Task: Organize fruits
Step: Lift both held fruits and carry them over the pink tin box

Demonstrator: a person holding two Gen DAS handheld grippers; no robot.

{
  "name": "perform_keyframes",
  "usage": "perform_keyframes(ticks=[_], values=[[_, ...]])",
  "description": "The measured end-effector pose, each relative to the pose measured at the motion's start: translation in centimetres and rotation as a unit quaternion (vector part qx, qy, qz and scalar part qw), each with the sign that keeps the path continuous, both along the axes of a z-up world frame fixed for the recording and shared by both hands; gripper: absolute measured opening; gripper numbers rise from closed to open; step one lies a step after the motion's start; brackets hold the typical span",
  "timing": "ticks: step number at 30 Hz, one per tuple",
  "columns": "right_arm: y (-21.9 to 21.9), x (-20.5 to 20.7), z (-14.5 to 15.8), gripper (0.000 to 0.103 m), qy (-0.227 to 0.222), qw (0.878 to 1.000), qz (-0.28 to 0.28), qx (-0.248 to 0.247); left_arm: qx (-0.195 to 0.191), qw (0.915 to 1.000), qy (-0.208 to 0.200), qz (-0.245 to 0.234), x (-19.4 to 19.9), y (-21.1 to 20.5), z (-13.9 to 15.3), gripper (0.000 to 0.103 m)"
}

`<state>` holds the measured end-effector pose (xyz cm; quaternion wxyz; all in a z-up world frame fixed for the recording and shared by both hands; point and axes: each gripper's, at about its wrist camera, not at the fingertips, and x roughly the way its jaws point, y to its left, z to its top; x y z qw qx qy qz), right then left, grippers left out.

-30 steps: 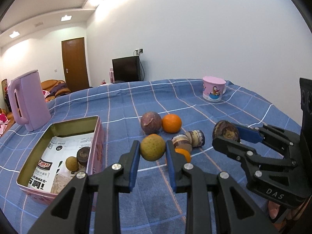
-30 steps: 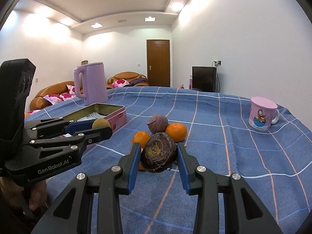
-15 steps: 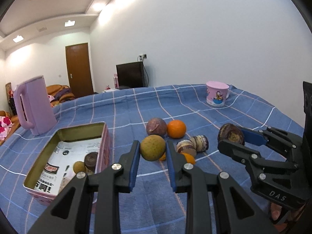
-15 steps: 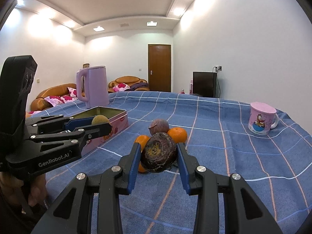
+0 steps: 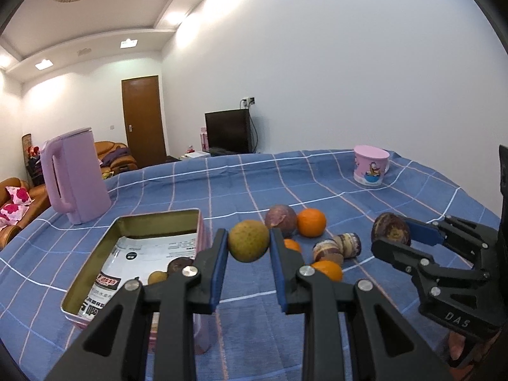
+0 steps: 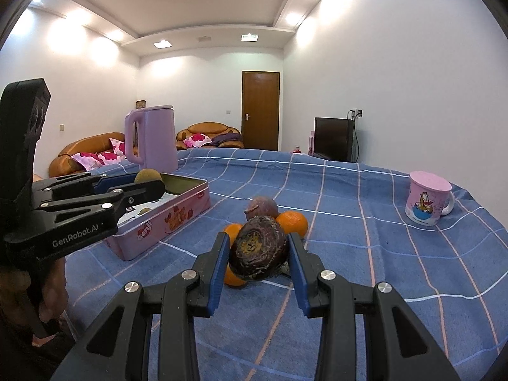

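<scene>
Clamped between the blue pads of the left hand-held gripper [image 5: 248, 245]: a round yellow-green fruit [image 5: 248, 245], raised above the bench [image 5: 241, 190], just to the right of the pink tin [image 5: 203, 241]. Pinched in the right hand-held gripper [image 6: 258, 252]: a dark wrinkled purple fruit [image 6: 258, 252], also lifted clear of the blue checked cloth. Lying loose on the cloth beyond both: a purple-brown fruit [image 5: 281, 221] touching an orange [image 5: 311, 222], a second orange [image 5: 328, 270] nearer, part of a third [image 5: 292, 244] behind the left pad, and two banded brown pieces [image 5: 338, 249] between them. Inside the open tin, on a printed sheet: a small yellowish fruit [image 5: 157, 277] beside a dark one [image 5: 178, 265]. Farther off, a lilac kettle [image 5: 74, 174] behind the tin and a pink cartoon mug [image 5: 370, 165] near the far right edge. At lower left in the right wrist view, a hand [image 6: 47, 295] gripping the left tool's handle.
</scene>
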<state>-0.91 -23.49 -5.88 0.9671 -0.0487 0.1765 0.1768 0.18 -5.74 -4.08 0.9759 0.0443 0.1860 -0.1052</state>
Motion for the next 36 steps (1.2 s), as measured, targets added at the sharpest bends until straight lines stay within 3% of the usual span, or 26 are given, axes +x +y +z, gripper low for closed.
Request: perform_keyframes(ticks=[15, 25, 36], values=[[3.8, 1.6, 2.2, 0.039, -0.003, 0.999, 0.035, -0.013, -0.009, 0.9994, 0.012, 0.030, 1.1, 2.8, 0.1, 0.028], [7.8, 4.6, 3.7, 0.039, 0.014, 0.997, 0.074, -0.008, -0.018, 0.9961, 0.031, 0.080, 3.3, 7.6, 0.1, 0.028], [12.8, 7.1, 3.2, 0.039, 0.039, 0.992, 0.116, -0.014, -0.029, 0.9894, 0.061, 0.128, 5.9, 12.6, -0.7, 0.028]])
